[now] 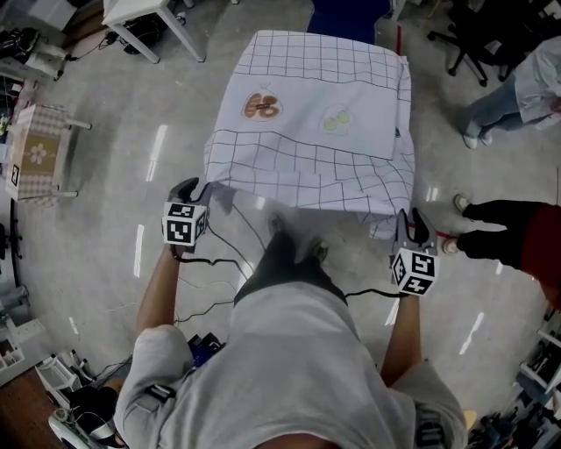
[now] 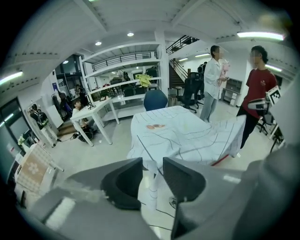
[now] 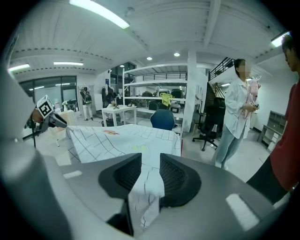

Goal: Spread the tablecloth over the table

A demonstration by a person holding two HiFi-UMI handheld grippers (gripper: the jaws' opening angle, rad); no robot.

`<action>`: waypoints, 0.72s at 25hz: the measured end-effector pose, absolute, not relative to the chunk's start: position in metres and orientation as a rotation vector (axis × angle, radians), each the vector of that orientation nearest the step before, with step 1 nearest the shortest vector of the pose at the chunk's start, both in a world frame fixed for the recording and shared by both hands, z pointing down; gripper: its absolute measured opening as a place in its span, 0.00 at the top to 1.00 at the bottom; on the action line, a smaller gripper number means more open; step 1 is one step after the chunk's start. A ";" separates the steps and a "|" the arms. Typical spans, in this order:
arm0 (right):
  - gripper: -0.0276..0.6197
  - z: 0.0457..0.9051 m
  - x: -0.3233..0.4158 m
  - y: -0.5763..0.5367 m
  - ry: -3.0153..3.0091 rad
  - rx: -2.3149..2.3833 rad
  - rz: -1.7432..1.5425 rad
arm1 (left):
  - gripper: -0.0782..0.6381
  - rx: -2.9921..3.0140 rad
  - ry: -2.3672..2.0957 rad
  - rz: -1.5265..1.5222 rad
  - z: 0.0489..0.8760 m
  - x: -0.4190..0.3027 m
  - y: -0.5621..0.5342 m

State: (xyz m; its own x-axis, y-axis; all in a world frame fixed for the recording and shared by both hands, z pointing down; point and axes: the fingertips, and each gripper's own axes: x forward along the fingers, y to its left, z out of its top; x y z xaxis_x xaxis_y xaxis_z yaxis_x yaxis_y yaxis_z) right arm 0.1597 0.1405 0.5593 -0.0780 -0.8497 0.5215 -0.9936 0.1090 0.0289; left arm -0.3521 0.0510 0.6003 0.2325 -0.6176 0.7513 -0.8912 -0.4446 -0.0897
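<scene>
A white tablecloth (image 1: 316, 131) with a dark grid and two printed motifs lies draped over the table, which it hides. Its near edge is lifted off the table toward me and sags between the two held corners. My left gripper (image 1: 196, 189) is shut on the near left corner, and in the left gripper view (image 2: 153, 180) a strip of cloth (image 2: 151, 192) hangs between the jaws. My right gripper (image 1: 408, 221) is shut on the near right corner, and in the right gripper view (image 3: 150, 176) a fold of the cloth (image 3: 146, 197) is pinched between the ribbed pads.
A blue chair (image 1: 346, 16) stands behind the table. A white table (image 1: 145, 16) is at the back left, a small stand with patterned cloth (image 1: 39, 149) at the left. One person (image 1: 508, 235) stands close at the right, another (image 1: 517, 92) farther back. Cables (image 1: 219, 263) lie on the floor.
</scene>
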 end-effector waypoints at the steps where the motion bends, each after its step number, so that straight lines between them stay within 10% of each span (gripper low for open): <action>1: 0.76 0.555 0.156 0.139 -2.005 1.794 0.458 | 0.69 2.149 -1.396 1.043 0.600 -0.356 0.055; 18: 0.95 0.501 0.112 0.098 -2.169 1.870 0.207 | 0.86 2.325 -1.538 0.721 0.561 -0.289 0.039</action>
